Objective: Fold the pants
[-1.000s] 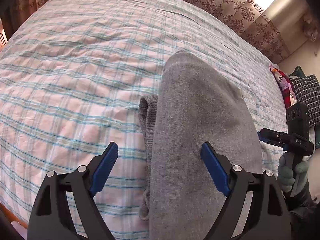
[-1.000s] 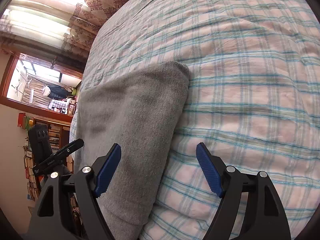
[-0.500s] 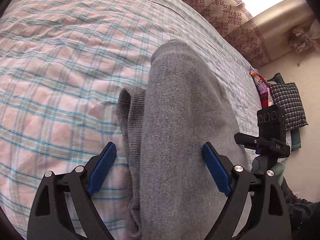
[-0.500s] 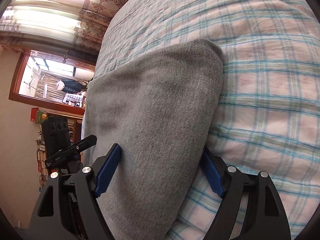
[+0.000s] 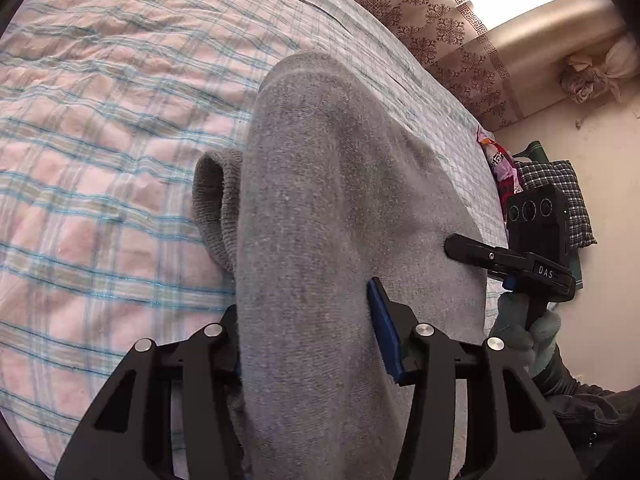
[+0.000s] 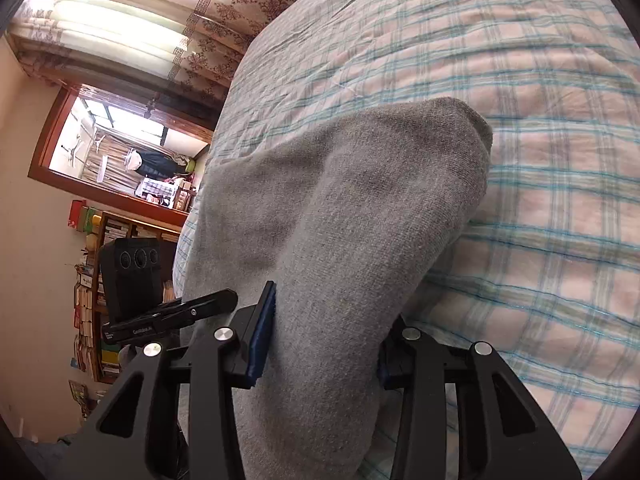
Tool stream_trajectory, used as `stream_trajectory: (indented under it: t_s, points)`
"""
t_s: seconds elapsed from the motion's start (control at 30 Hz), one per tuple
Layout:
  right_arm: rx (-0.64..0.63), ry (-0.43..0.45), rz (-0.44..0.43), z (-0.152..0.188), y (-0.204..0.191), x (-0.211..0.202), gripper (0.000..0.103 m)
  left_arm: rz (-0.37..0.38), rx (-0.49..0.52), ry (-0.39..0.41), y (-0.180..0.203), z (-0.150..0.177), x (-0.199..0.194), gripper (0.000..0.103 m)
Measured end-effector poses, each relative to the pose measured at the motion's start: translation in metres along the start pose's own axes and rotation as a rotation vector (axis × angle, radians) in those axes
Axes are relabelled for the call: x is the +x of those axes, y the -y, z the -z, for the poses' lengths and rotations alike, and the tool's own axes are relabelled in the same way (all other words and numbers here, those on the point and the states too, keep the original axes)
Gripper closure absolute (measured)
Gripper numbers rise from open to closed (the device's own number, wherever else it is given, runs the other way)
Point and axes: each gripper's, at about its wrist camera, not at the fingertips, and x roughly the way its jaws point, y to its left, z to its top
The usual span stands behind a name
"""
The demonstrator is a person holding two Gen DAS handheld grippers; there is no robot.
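Note:
Grey knit pants (image 5: 320, 208) lie folded in a long strip on the bed; they also show in the right wrist view (image 6: 340, 220). A ribbed cuff (image 5: 212, 204) sticks out on the strip's left side. My left gripper (image 5: 308, 332) is shut on the near end of the pants, cloth bunched between its blue pads (image 5: 384, 332). My right gripper (image 6: 324, 340) is shut on the pants at their other side edge. Each gripper shows in the other's view, the right one (image 5: 516, 264) and the left one (image 6: 168, 312).
The bed (image 5: 100, 140) carries a pink and blue plaid sheet (image 6: 540, 160). Patterned curtains (image 5: 420, 8) hang behind it. A plaid pillow (image 5: 556, 196) and colourful cloth lie at the far right. A bookshelf (image 6: 92, 320) stands by a window.
Both grippers have moved forward onto the pants and closed from open to shut on the cloth. The folded strip has bunched up a little between them.

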Motion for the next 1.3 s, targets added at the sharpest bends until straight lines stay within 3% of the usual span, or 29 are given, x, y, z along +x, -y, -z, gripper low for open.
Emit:
stream_trajectory:
  t_s: [0.33, 0.5, 0.9, 1.13, 1.3]
  points:
    - [-0.088, 0.109, -0.021, -0.021, -0.023, -0.055, 0.069, 0.044, 0.051, 0.050, 0.036, -0.018, -0.009, 0.063]
    - [-0.102, 0.194, 0.009, -0.037, -0.018, -0.098, 0.070, 0.080, 0.097, 0.054, 0.072, -0.041, 0.010, 0.064]
    - [-0.020, 0.396, 0.124, -0.084, 0.056, -0.214, 0.070, 0.168, 0.221, 0.009, 0.192, -0.118, 0.111, 0.064]
    - [0.042, 0.424, 0.187, -0.116, 0.119, -0.249, 0.070, 0.180, 0.236, -0.046, 0.245, -0.155, 0.186, 0.064]
    - [0.075, 0.413, 0.222, -0.136, 0.160, -0.253, 0.070, 0.166, 0.230, -0.081, 0.261, -0.176, 0.231, 0.064]
